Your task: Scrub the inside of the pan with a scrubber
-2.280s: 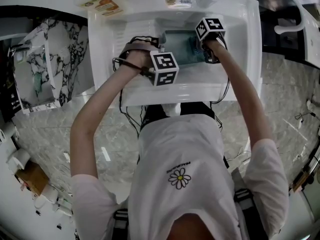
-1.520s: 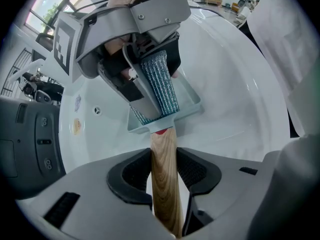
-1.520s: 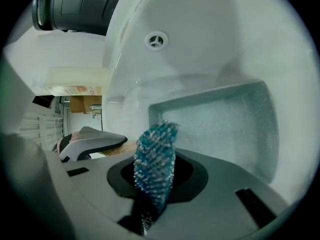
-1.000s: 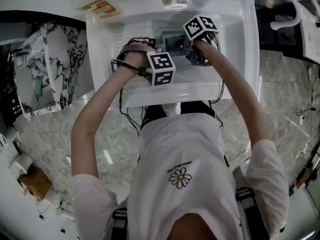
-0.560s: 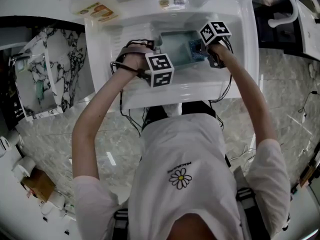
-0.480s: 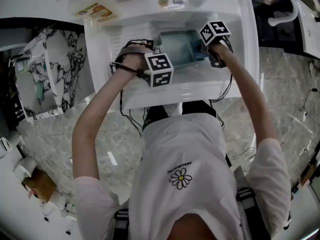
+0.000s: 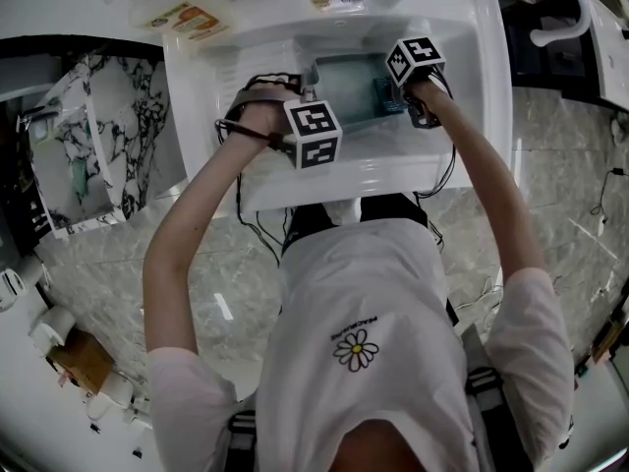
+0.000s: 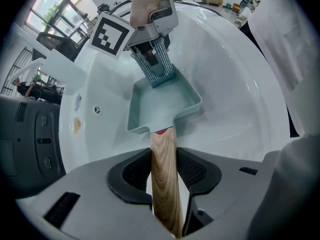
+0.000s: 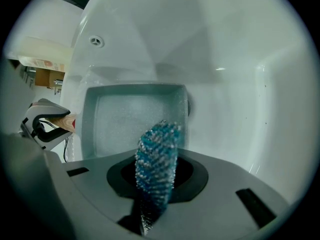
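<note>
A pale green square pan [image 7: 346, 75] with a wooden handle [image 8: 165, 174] lies in the white sink [image 7: 472, 87]. My left gripper [image 8: 165, 186] is shut on that handle and holds the pan [image 8: 162, 106] from its left side. My right gripper [image 9: 155, 184] is shut on a blue beaded scrubber [image 9: 157, 156]. The scrubber [image 8: 157, 66] hangs down into the pan near its far right wall. In the right gripper view the pan's floor [image 9: 132, 121] looks wet and speckled. In the head view the left gripper [image 7: 301, 96] and right gripper [image 7: 395, 91] flank the pan.
The sink's walls [image 9: 225, 59] rise close around the pan, with an overflow hole [image 9: 96, 41] at the back. A printed packet [image 7: 182, 16] lies on the counter at the back left. Cables hang over the sink's front edge [image 7: 265, 214].
The right gripper with the scrubber has swept from the pan's middle to its right side and back a little. The left gripper and the pan stay almost still.
</note>
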The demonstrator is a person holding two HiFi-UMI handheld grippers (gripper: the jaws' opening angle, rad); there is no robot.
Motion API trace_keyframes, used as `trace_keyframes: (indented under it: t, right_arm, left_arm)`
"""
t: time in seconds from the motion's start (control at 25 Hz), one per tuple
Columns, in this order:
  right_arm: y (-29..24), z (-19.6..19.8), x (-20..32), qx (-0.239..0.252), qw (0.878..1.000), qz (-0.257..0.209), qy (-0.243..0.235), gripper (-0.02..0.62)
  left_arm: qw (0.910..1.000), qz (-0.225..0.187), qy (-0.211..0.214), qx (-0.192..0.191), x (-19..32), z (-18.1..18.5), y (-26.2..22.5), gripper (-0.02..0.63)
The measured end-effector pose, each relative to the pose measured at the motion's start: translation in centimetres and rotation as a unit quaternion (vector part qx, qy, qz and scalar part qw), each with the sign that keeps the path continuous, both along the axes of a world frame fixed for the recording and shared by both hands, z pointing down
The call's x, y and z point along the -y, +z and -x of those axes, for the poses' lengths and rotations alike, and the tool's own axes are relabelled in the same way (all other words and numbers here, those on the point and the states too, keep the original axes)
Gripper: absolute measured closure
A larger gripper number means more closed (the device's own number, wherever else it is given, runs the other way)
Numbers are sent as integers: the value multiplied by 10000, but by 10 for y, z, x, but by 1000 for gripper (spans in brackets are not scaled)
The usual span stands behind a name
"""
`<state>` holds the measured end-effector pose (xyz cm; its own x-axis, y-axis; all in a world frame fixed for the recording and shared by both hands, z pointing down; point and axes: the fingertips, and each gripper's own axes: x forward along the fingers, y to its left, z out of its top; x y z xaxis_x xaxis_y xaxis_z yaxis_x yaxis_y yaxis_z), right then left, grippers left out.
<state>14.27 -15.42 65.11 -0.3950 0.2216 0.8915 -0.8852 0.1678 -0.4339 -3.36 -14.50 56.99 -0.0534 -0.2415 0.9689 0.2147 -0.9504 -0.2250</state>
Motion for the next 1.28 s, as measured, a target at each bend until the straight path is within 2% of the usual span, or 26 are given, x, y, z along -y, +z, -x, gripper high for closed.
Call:
trace_keyframes:
  t: [0.6, 0.96, 1.28]
  right_arm:
    - [-6, 21, -6, 196, 9997, 3, 121, 538]
    - [-37, 81, -11, 1158, 9929, 75, 268, 538]
    - [-54, 111, -14, 1858, 9789, 373, 762, 538]
  left_arm:
    - [10000, -17, -16, -11, 0, -1, 0, 442]
    - [10000, -14, -21, 12, 0, 0, 0, 442]
    - [10000, -21, -28, 37, 0, 0, 0, 442]
